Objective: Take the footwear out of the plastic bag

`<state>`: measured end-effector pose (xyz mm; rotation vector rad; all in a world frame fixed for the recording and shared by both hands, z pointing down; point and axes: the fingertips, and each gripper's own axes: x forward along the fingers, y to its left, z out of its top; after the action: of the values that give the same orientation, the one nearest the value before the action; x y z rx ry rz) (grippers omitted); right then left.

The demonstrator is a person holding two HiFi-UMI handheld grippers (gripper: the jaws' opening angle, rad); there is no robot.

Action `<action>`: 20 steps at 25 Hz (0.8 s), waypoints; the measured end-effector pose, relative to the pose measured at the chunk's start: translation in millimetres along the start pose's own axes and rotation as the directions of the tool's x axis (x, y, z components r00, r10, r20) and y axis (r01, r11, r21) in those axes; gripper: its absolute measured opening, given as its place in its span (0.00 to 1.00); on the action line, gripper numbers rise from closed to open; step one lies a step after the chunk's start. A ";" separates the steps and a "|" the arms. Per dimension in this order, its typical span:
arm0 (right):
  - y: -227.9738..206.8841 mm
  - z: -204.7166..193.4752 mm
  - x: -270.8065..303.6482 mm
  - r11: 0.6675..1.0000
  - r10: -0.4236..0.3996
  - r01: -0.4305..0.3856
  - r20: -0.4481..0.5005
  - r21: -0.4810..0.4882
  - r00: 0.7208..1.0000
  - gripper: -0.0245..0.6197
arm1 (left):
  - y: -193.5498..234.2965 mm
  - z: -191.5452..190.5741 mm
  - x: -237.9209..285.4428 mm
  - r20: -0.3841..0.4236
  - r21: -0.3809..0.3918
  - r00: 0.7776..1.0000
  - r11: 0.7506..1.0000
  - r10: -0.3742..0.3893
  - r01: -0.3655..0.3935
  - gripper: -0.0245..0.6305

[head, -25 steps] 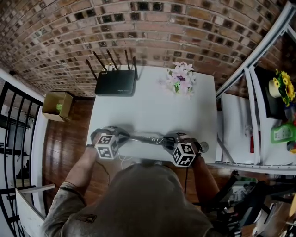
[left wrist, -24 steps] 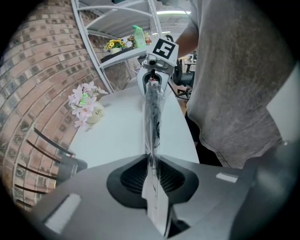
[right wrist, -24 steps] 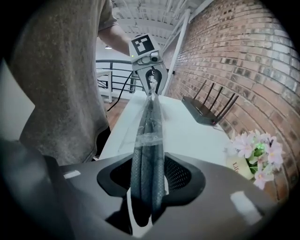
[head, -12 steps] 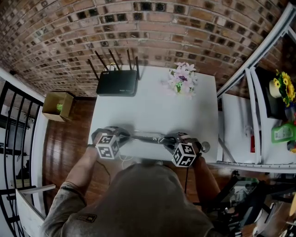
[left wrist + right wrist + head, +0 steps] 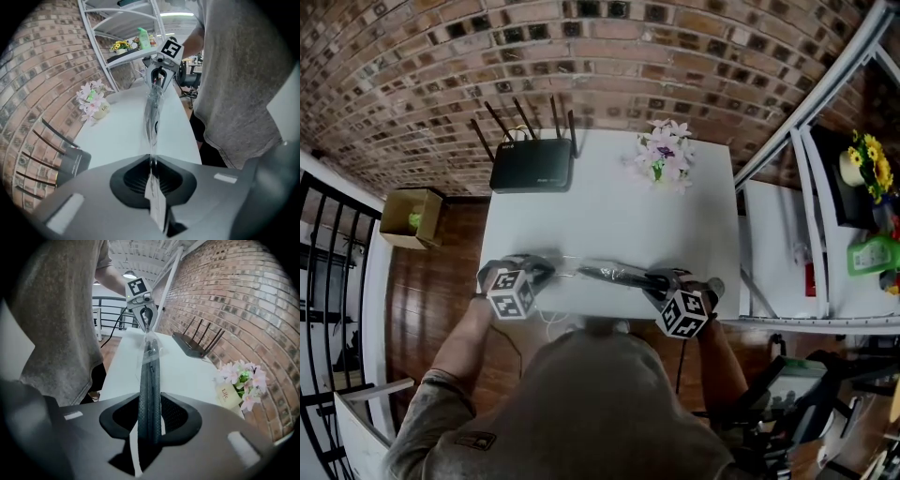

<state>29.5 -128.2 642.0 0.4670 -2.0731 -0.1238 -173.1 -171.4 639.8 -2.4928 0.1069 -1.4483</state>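
Left gripper (image 5: 151,168) pinched tight on plastic bag (image 5: 151,117) edge. Right gripper (image 5: 150,413) jaws just closing, pressing dark footwear (image 5: 149,380). Bag stretched longer than before.

We seem to be in a loft-style office or workroom rather than a home. A bare brick wall (image 5: 581,56) runs along the far side, above a dark wooden floor (image 5: 431,281). A plain white table (image 5: 609,225) holds a black router (image 5: 532,169) with antennas at its far left and a small pot of pink flowers (image 5: 664,157) at its far right. To the right stands a white metal shelf rack (image 5: 787,225) with yellow flowers (image 5: 867,169) and a green bottle (image 5: 867,255). On the left we see a black railing (image 5: 328,244) and a cardboard box (image 5: 408,216). A hanging lamp (image 5: 130,274) lights an open ceiling.
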 end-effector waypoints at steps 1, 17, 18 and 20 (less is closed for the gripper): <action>0.2 -1.4 -1.6 1.000 -0.010 0.010 -0.002 0.011 1.000 0.25 | 0.8 -0.7 -1.5 0.003 -0.003 1.000 1.000 0.009 -0.009 0.05; 17.9 -40.2 -39.0 0.959 -0.181 0.205 -0.134 0.195 0.974 0.25 | -19.4 -27.2 -4.9 0.003 0.032 1.000 0.999 0.025 -0.025 0.05; 17.5 -43.2 -42.6 0.954 -0.194 0.221 -0.145 0.204 0.970 0.25 | -20.3 -28.6 -4.0 0.003 0.038 1.000 0.999 0.026 -0.027 0.05; 17.6 -47.2 -47.6 0.944 -0.215 0.248 -0.164 0.217 0.963 0.25 | -22.0 -31.9 -2.4 -0.001 0.053 0.999 0.998 0.033 -0.033 0.05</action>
<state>86.3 -89.4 633.2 0.8437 -1.8986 0.0169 -203.2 -155.6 658.4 -2.4362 0.1079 -1.4225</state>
